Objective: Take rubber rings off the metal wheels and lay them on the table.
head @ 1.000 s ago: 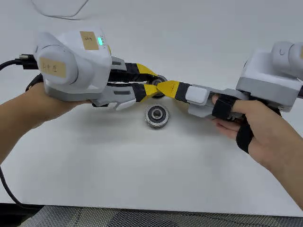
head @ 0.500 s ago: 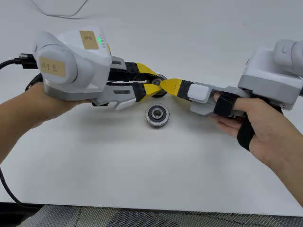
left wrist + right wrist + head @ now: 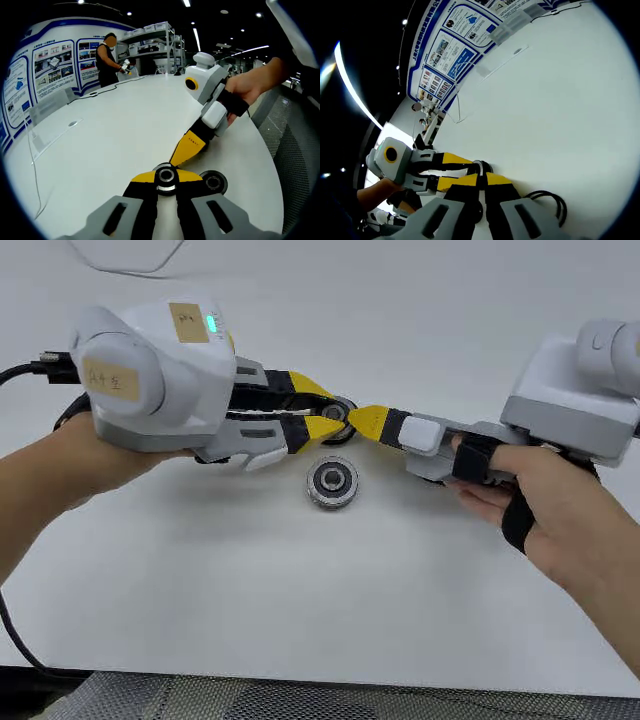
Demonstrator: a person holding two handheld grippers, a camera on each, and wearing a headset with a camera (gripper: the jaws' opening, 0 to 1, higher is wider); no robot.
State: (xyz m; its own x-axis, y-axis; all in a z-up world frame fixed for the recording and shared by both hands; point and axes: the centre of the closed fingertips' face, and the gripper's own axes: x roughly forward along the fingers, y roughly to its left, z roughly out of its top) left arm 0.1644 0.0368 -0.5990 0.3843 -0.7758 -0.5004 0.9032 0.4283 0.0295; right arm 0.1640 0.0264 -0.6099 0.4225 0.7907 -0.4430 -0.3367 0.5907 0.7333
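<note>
Right gripper has eased slightly back from the metal wheel, fingers closed at its rim; left gripper fingers clamp it; second wheel lies near it.

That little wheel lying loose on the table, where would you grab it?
Pinch the loose wheel across its black outer rim, coming straight down from above. It lies flat on the table with its hub facing up, so opposite sides of the rim are bare. I'd judge that the surest hold.
</note>
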